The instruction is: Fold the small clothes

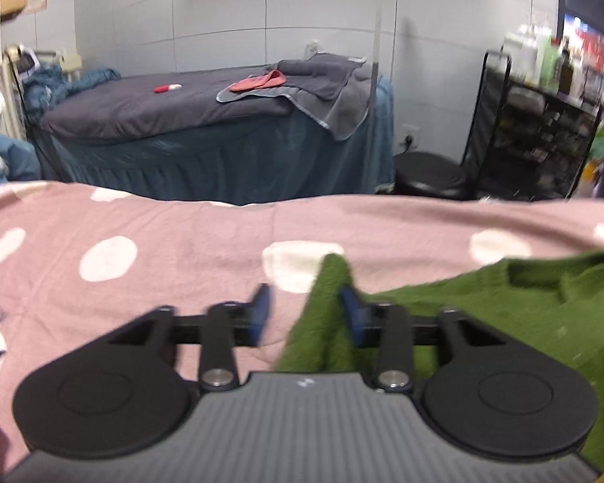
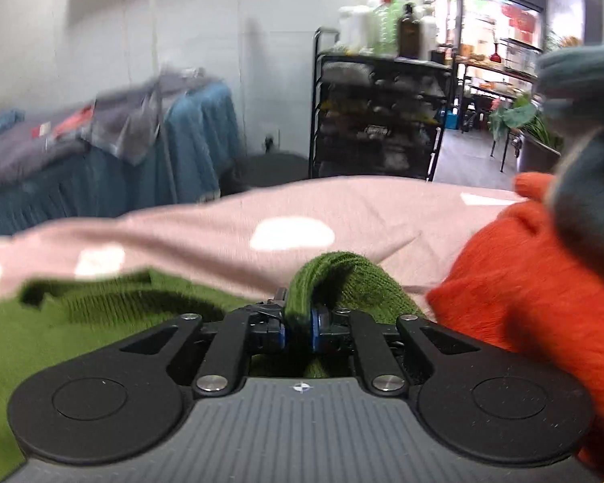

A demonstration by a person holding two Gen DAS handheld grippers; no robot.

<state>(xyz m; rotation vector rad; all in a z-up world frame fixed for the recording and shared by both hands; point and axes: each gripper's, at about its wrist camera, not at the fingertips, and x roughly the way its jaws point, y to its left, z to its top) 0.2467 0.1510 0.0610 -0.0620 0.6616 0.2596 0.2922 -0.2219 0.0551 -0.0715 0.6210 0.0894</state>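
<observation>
The sweater (image 1: 483, 310) was moss green, lying on a dusty pink blanket (image 1: 181, 221) dotted with white spots. At the right lay an orange-red garment (image 2: 523, 281). Each claw (image 2: 298, 324) was black with blue pads (image 1: 261, 310). The far bed (image 1: 161, 108) was grey over teal.

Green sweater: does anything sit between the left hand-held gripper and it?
Nothing visible. The left hand-held gripper is open, with a fold of the green sweater already rising between its fingers, against the right one.
</observation>
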